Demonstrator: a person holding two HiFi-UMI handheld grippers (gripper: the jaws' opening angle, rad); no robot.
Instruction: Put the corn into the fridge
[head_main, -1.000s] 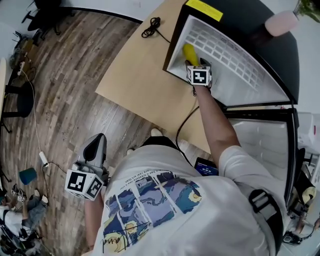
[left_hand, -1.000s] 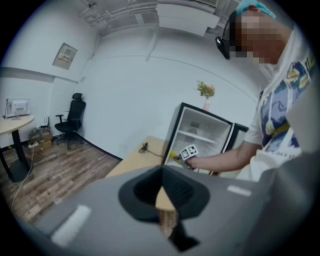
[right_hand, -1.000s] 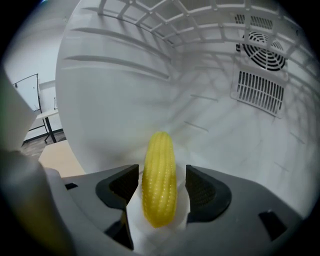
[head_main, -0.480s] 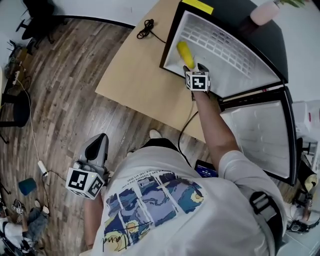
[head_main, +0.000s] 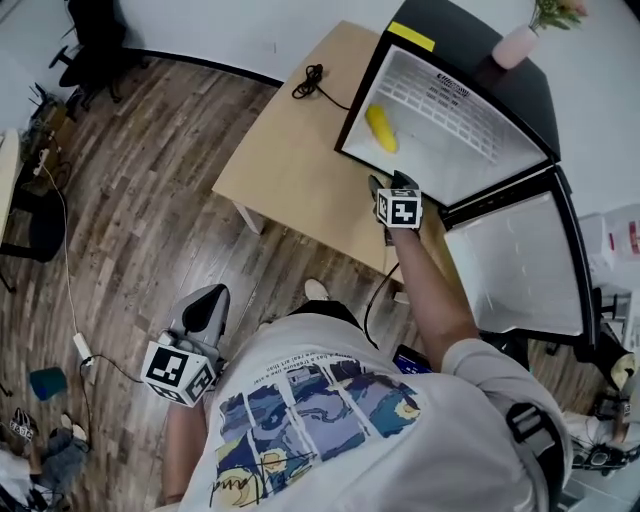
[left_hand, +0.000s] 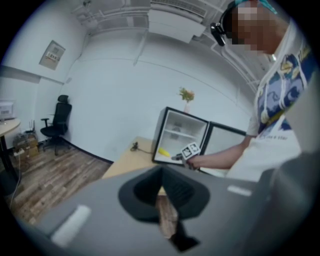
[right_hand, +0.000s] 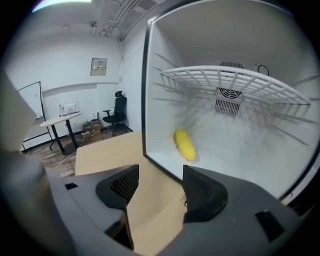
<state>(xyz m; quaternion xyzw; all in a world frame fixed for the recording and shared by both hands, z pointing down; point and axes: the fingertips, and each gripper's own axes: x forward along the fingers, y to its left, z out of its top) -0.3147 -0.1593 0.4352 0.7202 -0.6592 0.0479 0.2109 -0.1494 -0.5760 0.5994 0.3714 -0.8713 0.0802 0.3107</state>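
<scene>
The right gripper's (right_hand: 160, 182) dark grey ribbed fingers (right_hand: 202, 192) stand released, well apart, with only the pale wooden bench (right_hand: 105, 152) showing in the gap. They hang just in front of the open black mini fridge (right_hand: 210, 30), outside its lower lip. Past the fingertips, the yellow cob of corn (right_hand: 185, 145) lies on the white fridge floor, close to the left wall and beneath the white wire shelf (right_hand: 235, 82). Nothing touches it.

From above, that right gripper (head_main: 388, 182) with its black-and-white marker cube (head_main: 398, 210) hovers over the bench (head_main: 290, 150) at the fridge's (head_main: 440, 25) front corner, and the corn (head_main: 381, 128) sits apart from it, inside the cabinet. The white-lined fridge door (head_main: 510, 265) is swung wide to the right. A coiled black cable (head_main: 308, 78) lies on the bench beside the fridge, and a pink vase with a plant (head_main: 515, 45) stands on the fridge top.

The left gripper (left_hand: 162, 172) has its fingers (left_hand: 145, 187) clenched together on nothing. It is held low at the person's side, over the brown plank floor (head_main: 130, 180), well away from the bench; from above it shows at (head_main: 208, 300). Its own camera looks across the room at the fridge (left_hand: 182, 135), where the corn (left_hand: 164, 152) shows as a small yellow spot. A black office chair (left_hand: 57, 120) stands by the far wall.
</scene>
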